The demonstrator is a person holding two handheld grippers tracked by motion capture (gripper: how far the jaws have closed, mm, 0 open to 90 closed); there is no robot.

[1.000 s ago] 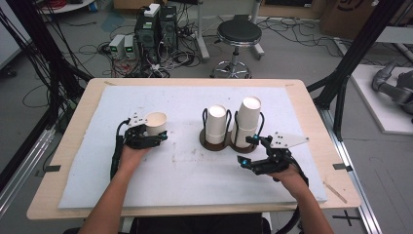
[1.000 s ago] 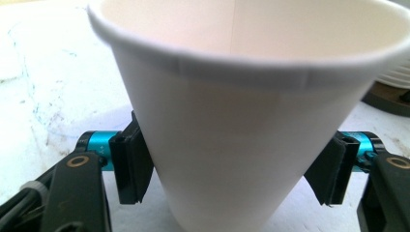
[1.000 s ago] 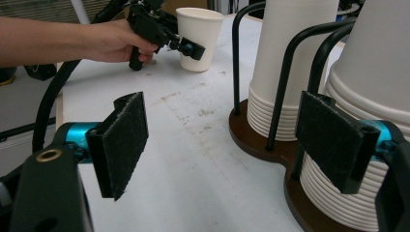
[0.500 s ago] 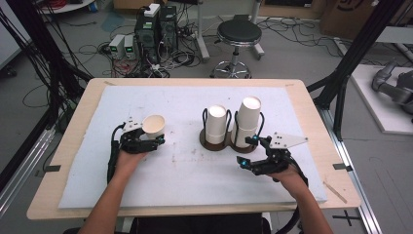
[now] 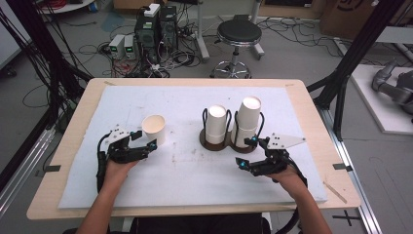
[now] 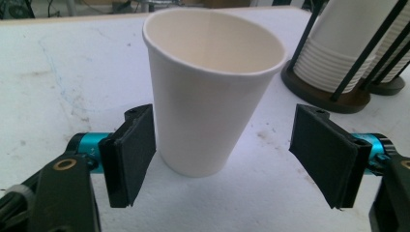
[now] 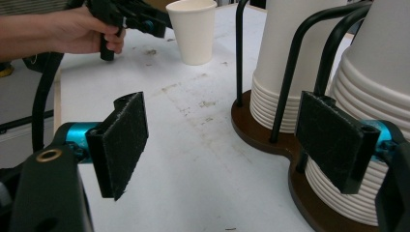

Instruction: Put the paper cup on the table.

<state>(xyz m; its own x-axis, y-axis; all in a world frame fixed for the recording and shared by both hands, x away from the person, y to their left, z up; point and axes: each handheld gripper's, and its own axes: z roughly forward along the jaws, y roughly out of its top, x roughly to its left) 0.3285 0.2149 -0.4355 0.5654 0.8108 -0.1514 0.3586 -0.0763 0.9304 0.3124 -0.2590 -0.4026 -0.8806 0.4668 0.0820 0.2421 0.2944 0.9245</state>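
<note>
Left claw (image 5: 144, 143) now spread wide, released cup (image 5: 153, 129) standing upright on table; right claw (image 5: 251, 152) unchanged, open, empty.

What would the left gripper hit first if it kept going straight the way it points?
The single paper cup: it stands upright between the open jaws of the left gripper, directly ahead. One pad looks very close to its wall; contact is unclear.

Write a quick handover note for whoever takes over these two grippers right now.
Left gripper: open, jaws either side of the single paper cup, not clamped. The cup stands upright, mouth up, on the white mat, left of the holder.
Right gripper: open, empty, beside the two stacks of upside-down cups in the black wire holder.
Done: one cup set out. Left, probably: back the left gripper away and take the next cup.
</note>
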